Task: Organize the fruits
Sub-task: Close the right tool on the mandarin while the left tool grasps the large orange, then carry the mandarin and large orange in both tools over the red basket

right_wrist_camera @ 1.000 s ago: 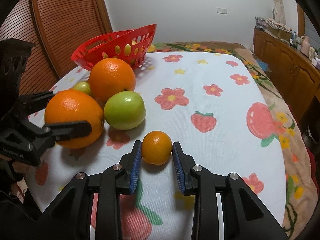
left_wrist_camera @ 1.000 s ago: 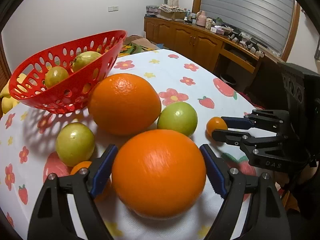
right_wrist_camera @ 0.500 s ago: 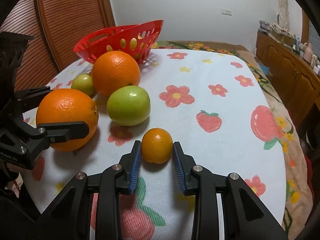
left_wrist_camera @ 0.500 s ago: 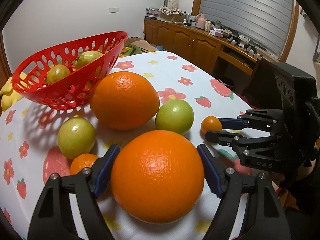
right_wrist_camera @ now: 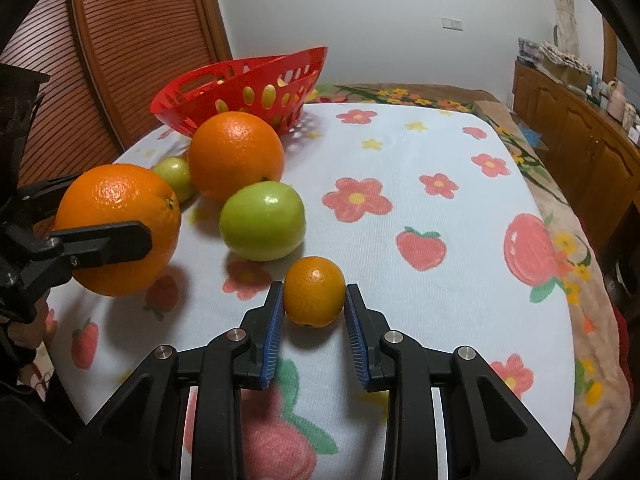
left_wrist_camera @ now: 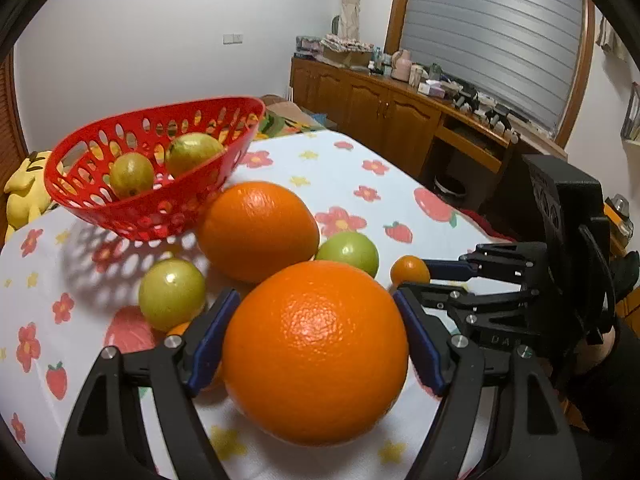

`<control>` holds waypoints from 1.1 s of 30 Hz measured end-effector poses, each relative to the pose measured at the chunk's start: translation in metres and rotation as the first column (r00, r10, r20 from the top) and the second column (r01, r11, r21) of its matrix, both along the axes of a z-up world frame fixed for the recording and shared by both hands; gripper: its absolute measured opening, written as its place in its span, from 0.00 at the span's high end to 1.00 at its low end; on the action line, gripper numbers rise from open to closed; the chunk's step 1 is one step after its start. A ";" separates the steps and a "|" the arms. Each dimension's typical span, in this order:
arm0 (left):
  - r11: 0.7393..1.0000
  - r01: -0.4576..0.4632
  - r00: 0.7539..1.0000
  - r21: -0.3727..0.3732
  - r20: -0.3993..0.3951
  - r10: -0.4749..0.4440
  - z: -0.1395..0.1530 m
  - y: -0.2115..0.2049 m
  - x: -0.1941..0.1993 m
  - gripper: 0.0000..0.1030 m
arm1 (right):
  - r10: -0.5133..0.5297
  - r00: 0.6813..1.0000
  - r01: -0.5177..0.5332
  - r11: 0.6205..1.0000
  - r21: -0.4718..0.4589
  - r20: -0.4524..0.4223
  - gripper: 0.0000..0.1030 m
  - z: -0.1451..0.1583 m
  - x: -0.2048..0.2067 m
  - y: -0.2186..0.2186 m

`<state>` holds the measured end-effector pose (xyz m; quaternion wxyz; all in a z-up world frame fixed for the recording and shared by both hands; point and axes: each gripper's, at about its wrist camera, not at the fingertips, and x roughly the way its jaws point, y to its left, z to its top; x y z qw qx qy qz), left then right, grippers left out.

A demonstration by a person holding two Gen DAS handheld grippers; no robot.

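The left gripper (left_wrist_camera: 316,344) clamps a large orange (left_wrist_camera: 316,352) (lifted off the tablecloth (right_wrist_camera: 420,240)). The right gripper (right_wrist_camera: 314,312) pinches a small orange (right_wrist_camera: 314,291).

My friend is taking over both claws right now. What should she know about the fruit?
Left claw: shut on the big orange, which looks just lifted off the tablecloth.
Right claw: shut on the small orange, low over the cloth.
Red basket: at the far end, with two green fruits inside.
Still on the cloth: a second big orange, a green fruit beside it, another green fruit near the basket, and a small orange one mostly hidden behind the left claw.
Left to do: probably carry both held oranges to the basket, then collect the rest.
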<state>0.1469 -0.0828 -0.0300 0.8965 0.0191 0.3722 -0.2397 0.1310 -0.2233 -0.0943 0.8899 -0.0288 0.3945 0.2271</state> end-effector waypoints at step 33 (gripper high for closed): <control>0.990 -0.126 0.982 -0.063 0.134 0.133 0.072 0.062 0.048 0.25 | 0.118 0.979 -0.120 0.993 0.004 0.167 0.72 0.088 0.043 0.053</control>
